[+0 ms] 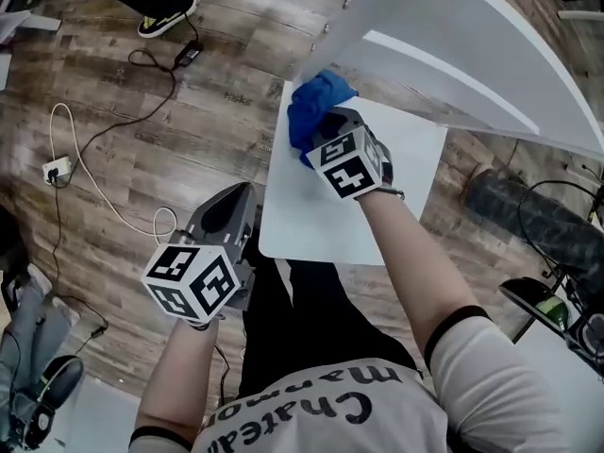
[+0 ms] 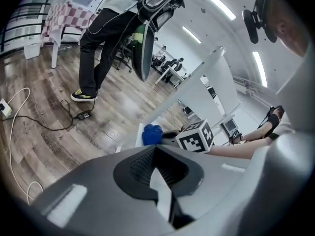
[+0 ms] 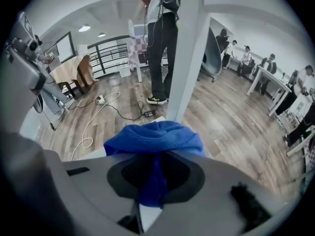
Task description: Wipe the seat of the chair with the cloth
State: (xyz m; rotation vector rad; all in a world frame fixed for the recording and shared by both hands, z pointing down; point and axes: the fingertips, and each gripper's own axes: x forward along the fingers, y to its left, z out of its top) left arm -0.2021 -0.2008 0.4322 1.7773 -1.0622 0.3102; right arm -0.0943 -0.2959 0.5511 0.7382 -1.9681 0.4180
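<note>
The white chair seat lies below me, and its white backrest slants up at the right. A blue cloth rests on the seat's far left corner. My right gripper is shut on the cloth and holds it against the seat. In the right gripper view the cloth bunches over the jaw tips and hangs down between them. My left gripper hovers off the seat's near left edge, shut with nothing in it. From the left gripper view the cloth and the right gripper's marker cube show ahead.
White and black cables run over the wooden floor to a power strip at the left. A person's shoe is at the top left. A dark roll lies right of the chair. My legs stand against the seat's near edge.
</note>
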